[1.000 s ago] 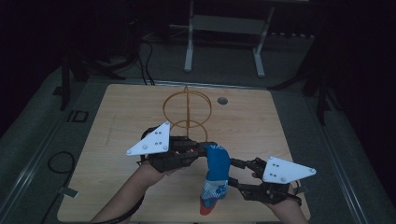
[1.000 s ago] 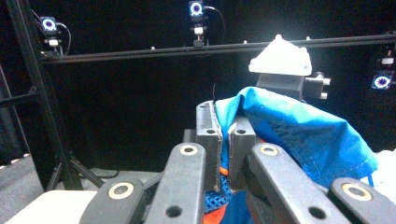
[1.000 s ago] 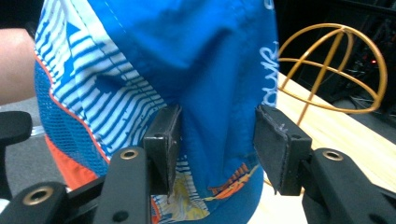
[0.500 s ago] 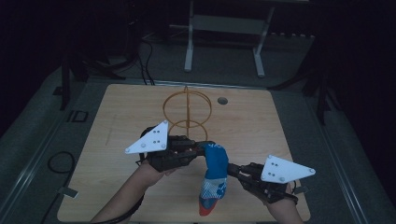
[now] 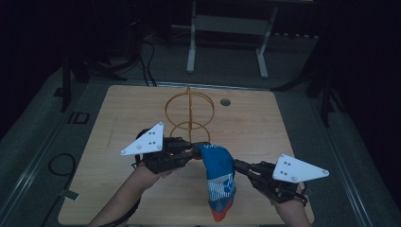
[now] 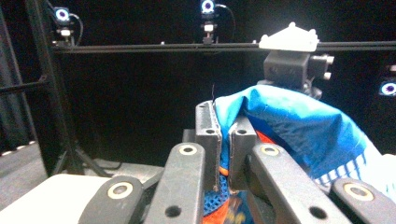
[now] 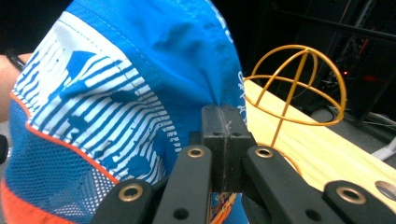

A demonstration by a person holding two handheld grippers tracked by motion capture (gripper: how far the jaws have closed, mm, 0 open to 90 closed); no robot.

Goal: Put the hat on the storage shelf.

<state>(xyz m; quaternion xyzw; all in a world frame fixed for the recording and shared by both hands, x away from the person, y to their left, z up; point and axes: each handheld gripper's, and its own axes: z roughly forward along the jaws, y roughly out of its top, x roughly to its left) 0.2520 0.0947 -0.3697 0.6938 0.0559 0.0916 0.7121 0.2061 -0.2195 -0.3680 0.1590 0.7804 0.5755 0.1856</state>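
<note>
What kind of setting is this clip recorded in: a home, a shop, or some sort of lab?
Most likely a motion-capture or data-collection lab: a dark room, ringed tracking cameras on an overhead rail, and a lone wooden table on the floor, with cables trailing behind it.

The right tongs (image 5: 236, 164) sit closer to the cap (image 5: 218, 179) than a second ago, their tips now at its right edge and pinched on the blue cloth. The left tongs (image 5: 201, 146) are a shade lower and nearer the person, holding the cap's top edge. The cap hangs a little less slack between the two, its top pulled wider.
</note>
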